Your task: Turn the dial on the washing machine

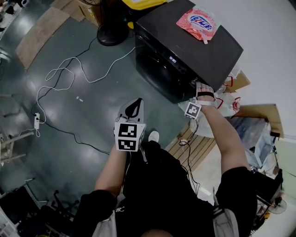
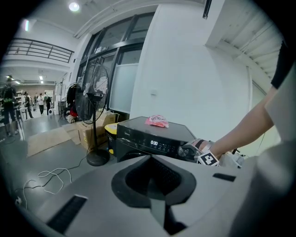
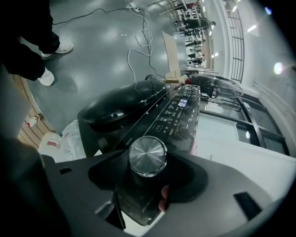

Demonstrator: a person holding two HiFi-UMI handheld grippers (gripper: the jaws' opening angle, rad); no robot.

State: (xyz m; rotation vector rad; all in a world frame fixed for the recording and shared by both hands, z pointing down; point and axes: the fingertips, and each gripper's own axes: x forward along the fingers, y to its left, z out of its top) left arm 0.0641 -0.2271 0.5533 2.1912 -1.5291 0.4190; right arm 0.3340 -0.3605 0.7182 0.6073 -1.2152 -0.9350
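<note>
The black washing machine (image 1: 203, 51) stands at the top right of the head view, its display (image 1: 172, 59) lit. My right gripper (image 1: 201, 91) is pressed against the front right corner of its control panel. In the right gripper view the round silver dial (image 3: 148, 156) sits between the jaws of my right gripper (image 3: 147, 178), which is shut on it. My left gripper (image 1: 133, 107) hangs shut and empty over the floor, well left of the machine. It points at the washer (image 2: 152, 139), where the dial (image 2: 187, 152) shows beside the right gripper.
A pink pouch (image 1: 196, 23) lies on the washer's lid. A standing fan (image 1: 111, 28) and a yellow bin (image 1: 138, 3) are at the back left. A white cable (image 1: 64, 74) and a power strip (image 1: 36, 121) lie on the floor. Plastic bags (image 1: 226, 104) and wooden slats (image 1: 194, 148) are by my right.
</note>
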